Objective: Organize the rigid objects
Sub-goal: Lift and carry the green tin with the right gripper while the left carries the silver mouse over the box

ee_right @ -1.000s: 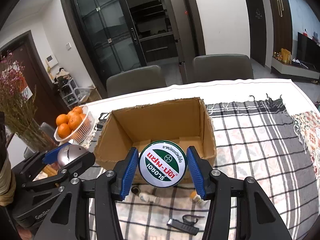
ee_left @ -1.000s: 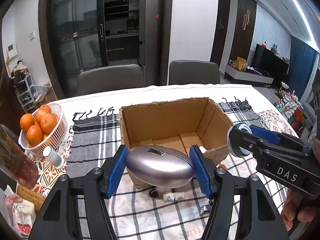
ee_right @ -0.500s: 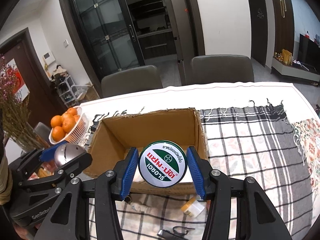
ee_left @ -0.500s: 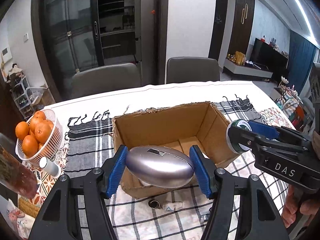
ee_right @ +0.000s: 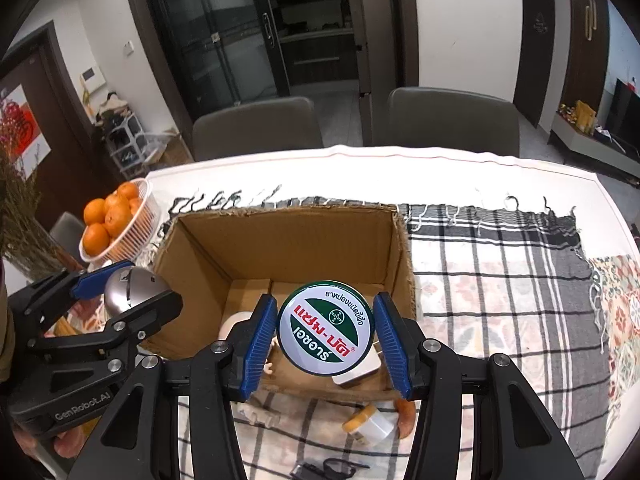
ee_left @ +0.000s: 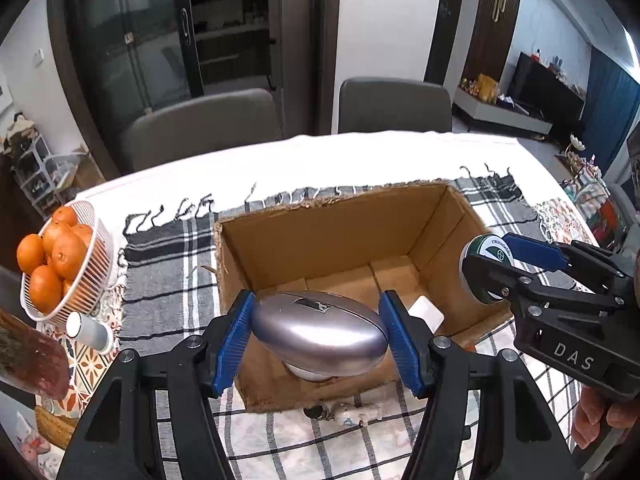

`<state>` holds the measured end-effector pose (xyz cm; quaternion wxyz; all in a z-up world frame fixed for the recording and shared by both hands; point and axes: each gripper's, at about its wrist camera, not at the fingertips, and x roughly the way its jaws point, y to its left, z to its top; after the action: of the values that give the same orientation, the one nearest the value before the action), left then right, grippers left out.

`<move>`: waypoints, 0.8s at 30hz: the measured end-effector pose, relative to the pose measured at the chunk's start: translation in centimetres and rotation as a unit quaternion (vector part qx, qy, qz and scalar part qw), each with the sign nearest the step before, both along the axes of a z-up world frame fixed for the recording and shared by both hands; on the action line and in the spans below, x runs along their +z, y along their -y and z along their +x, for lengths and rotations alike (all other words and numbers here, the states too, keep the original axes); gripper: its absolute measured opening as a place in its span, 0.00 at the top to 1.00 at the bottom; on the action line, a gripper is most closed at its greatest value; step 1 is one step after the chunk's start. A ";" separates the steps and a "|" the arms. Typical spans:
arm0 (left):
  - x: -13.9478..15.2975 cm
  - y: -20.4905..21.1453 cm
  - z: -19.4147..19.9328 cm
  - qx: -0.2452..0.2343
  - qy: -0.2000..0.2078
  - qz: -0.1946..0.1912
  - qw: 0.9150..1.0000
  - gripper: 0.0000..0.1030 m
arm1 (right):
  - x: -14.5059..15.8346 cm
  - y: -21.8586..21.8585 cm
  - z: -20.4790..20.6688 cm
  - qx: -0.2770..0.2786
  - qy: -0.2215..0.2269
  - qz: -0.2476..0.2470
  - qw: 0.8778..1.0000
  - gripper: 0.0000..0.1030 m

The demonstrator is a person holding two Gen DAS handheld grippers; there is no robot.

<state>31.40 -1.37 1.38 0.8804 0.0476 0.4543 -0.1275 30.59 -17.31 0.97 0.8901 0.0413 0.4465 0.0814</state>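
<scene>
Both views are evenly bright under indoor light, with a ceiling strip (ee_left: 630, 46) glowing at far right in the left view. The white table (ee_left: 360, 152) nearly washes out at its far edge, and the silver case (ee_left: 320, 330) carries soft highlights. Fisheye bending curves doors and walls; corners go black.

Both hand-held grippers have come forward and tipped down over the cardboard box (ee_left: 336, 240). The left hand-held gripper (ee_left: 318, 334) now carries its silver egg-shaped case (ee_left: 320, 338) above the box's near wall, and the right hand-held gripper (ee_right: 326, 336) carries its round tin (ee_right: 326, 336) above the box floor.
</scene>
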 end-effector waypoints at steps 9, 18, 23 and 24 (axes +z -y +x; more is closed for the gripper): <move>-2.1 0.9 3.0 -0.010 -0.052 0.015 0.998 0.39 | -1.6 0.2 2.3 0.006 -0.031 -0.020 0.999 0.50; -4.3 1.2 4.3 -0.012 -0.089 0.036 0.995 0.39 | -3.6 -0.2 3.5 0.019 -0.069 -0.039 0.997 0.50; -4.6 1.1 4.1 -0.008 -0.087 0.042 0.995 0.35 | -4.4 -0.6 3.4 0.031 -0.083 -0.044 0.995 0.48; -4.5 1.1 3.9 -0.008 -0.084 0.042 0.996 0.35 | -4.4 -0.7 3.3 0.032 -0.082 -0.047 0.995 0.48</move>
<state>35.30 -2.51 -3.10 0.8350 0.0774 0.5316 -0.1190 33.85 -16.66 -3.46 0.8482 -0.0081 0.5227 0.0856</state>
